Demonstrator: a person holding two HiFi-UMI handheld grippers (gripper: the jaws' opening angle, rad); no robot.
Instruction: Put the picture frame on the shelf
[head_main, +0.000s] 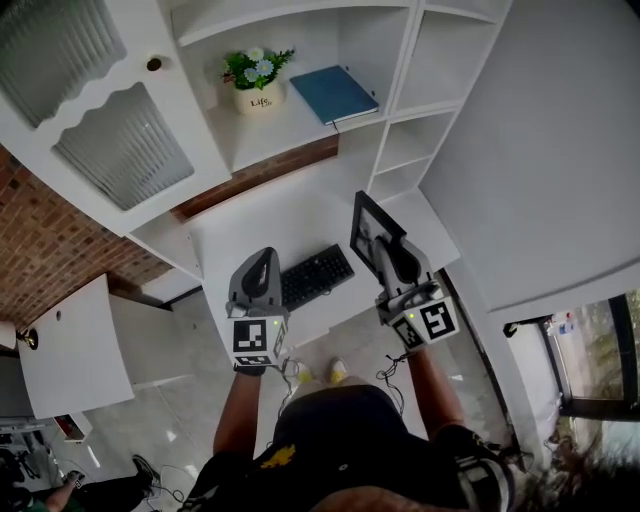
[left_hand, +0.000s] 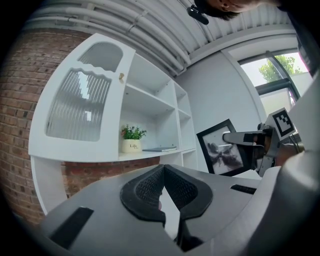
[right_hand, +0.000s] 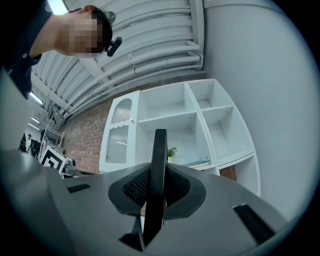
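Observation:
The picture frame (head_main: 366, 230), black-edged with a dark print, stands upright over the white desk with my right gripper (head_main: 388, 248) shut on its edge. In the right gripper view the frame (right_hand: 159, 165) shows edge-on between the pads. The left gripper view shows the same frame (left_hand: 223, 150) at the right, clamped by the right gripper (left_hand: 241, 139). My left gripper (head_main: 261, 266) hovers level to the left of it, over the desk's front; its pads (left_hand: 150, 189) meet at the tips with nothing between them. The white shelf unit (head_main: 300, 128) stands ahead of both.
A potted plant (head_main: 258, 78) and a blue book (head_main: 334, 93) occupy the wide shelf bay. Narrow bays (head_main: 415, 140) stack at the right. A black keyboard (head_main: 315, 277) lies on the desk. A ribbed-glass cabinet door (head_main: 110, 120) and a brick wall (head_main: 40, 240) are at left.

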